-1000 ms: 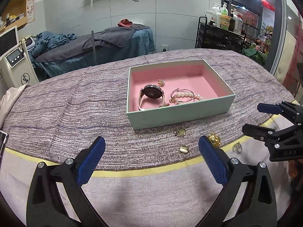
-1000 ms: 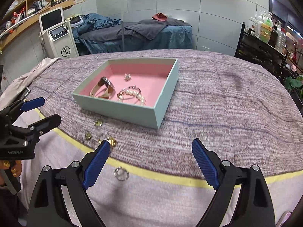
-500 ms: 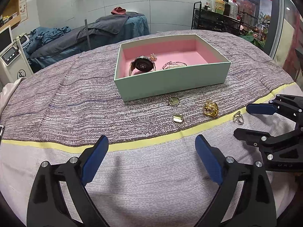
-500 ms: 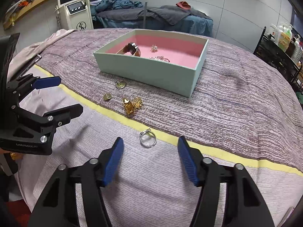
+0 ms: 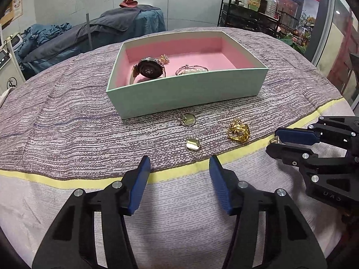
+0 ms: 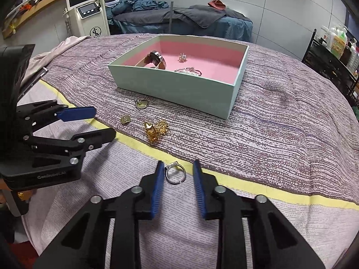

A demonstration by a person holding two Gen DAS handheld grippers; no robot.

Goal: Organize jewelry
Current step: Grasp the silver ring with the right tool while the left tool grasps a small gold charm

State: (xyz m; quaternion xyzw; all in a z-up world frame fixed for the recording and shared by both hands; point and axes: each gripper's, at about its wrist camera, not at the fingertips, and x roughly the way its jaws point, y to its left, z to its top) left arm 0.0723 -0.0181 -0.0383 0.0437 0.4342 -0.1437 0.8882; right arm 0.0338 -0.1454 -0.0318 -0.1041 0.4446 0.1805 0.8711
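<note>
A: What is lying partly hidden or hard to read here?

B: In the left wrist view the silver ring [image 5: 275,139] is showing only as a sliver behind the right gripper's [image 5: 274,143] blue pad. The near wall of the mint box [image 6: 179,89] is cutting off the lower parts of the wristwatch [image 6: 155,59] and the pearl bracelet [image 6: 189,71]. The detail of the gold ornament [image 6: 154,130] is too tangled to make out.

A: How are the two grippers standing?

B: The right gripper [image 6: 176,174] is standing narrowly open, its pads flanking the ring [image 6: 175,173] on the cloth. The left pad is lying just beside the band; whether it is touching, the view is not showing. The ring is not being clamped. The left gripper [image 5: 179,178] is hanging wide open over the yellow stripe [image 5: 235,154], holding nothing and touching nothing.

A: How is the jewelry looking, and where is it lying?

B: The ring is a silver band with a small setting, lying flat at the edge of the yellow stripe on the woven bedspread [image 6: 280,123]. Between it and the box are lying the gold ornament, a small gold pendant [image 6: 125,119] and a round pendant [image 6: 141,104]. Inside the box, on the pink lining, are resting the watch, the bracelet and a star-shaped brooch [image 6: 182,57].
</note>
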